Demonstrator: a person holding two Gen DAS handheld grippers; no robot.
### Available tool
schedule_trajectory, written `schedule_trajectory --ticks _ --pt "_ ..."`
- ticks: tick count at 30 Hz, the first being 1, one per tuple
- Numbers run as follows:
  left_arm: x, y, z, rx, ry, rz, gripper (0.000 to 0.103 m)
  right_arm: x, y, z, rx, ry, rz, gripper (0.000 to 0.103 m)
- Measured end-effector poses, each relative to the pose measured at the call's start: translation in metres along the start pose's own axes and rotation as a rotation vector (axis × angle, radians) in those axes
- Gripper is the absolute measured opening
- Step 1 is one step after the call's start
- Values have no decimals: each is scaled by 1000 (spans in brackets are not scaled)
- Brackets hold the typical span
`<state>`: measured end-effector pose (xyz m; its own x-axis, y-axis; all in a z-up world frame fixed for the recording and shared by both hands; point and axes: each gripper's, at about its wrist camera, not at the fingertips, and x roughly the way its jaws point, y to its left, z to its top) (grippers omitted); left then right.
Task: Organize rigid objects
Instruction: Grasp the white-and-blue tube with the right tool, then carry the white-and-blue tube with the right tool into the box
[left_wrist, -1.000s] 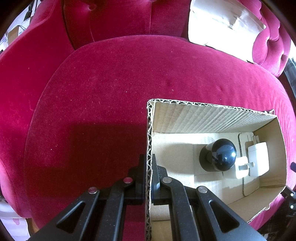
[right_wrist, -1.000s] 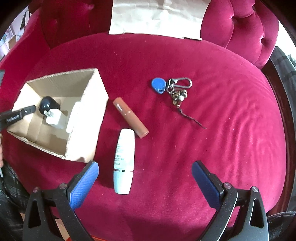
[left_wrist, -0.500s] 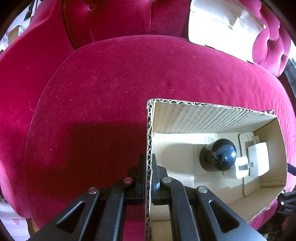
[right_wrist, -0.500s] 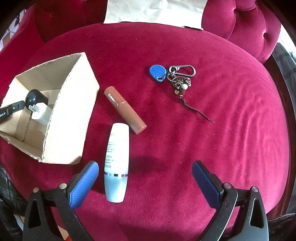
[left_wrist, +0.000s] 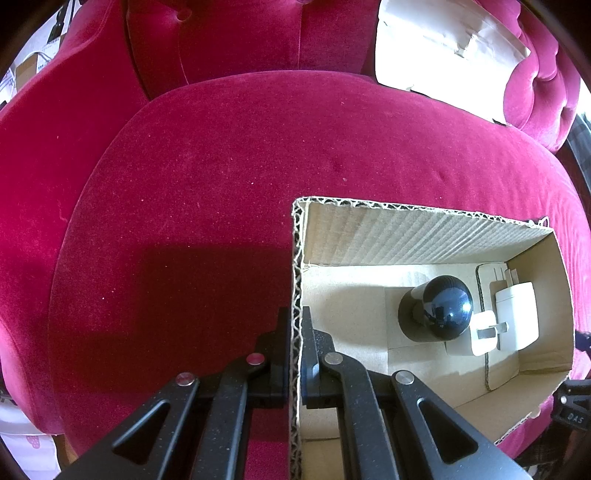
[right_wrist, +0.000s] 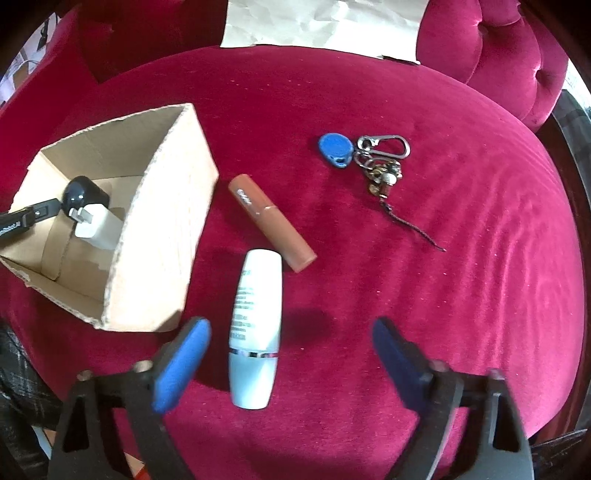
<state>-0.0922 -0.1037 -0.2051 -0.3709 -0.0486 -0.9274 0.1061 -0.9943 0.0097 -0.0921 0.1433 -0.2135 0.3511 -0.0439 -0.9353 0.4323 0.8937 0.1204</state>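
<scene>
the white tube (right_wrist: 255, 328) is seen lying on the red velvet seat (right_wrist: 406, 258), inside the span of the right gripper (right_wrist: 290, 356) but well off to its left finger, with nothing yet touched. its long axis is seen running almost straight away from the gripper, across the line between the two blue pads (right_wrist: 181, 365), so a sideways pinch on the round body looks to be what is called for, once the gripper is centred a little leftward. the jaws are closing, though a wide gap is still shown. the right hand is judged the nearer one, since the left gripper (left_wrist: 295, 354) is pressed together on the near wall of the cardboard box (left_wrist: 295, 258), which is thereby held steady. the box is set just left of the tube, its corrugated edge rough and its walls thin. a glossy dark bottle (left_wrist: 436, 310) and a matte white charger (left_wrist: 513, 314) are already held inside it, touching each other. a smooth brown tube (right_wrist: 271, 221) is laid at a slant just beyond the white one, and a blue fob (right_wrist: 335, 149) with metal keyring (right_wrist: 384, 146) and chain is left farther off to the right. the plush seat is judged soft enough to give under a press.
</scene>
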Motion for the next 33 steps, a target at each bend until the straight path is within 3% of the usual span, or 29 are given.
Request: schedule_trajectory --ticks 2,4,16,27,33 --pt "-1 1 -1 0 0 0 3 0 1 0 3 7 18 49" --pt "-1 2 -1 0 0 1 3 1 2 -1 9 17 43 27" --pt "-1 1 -2 -1 0 1 3 -8 5 1 18 -4 45 27" --pt "-1 1 -1 1 0 1 3 -34 -19 -8 57 -23 46 27" --pt "-1 1 -1 -1 0 -1 3 -41 7 2 73 -24 44 27"
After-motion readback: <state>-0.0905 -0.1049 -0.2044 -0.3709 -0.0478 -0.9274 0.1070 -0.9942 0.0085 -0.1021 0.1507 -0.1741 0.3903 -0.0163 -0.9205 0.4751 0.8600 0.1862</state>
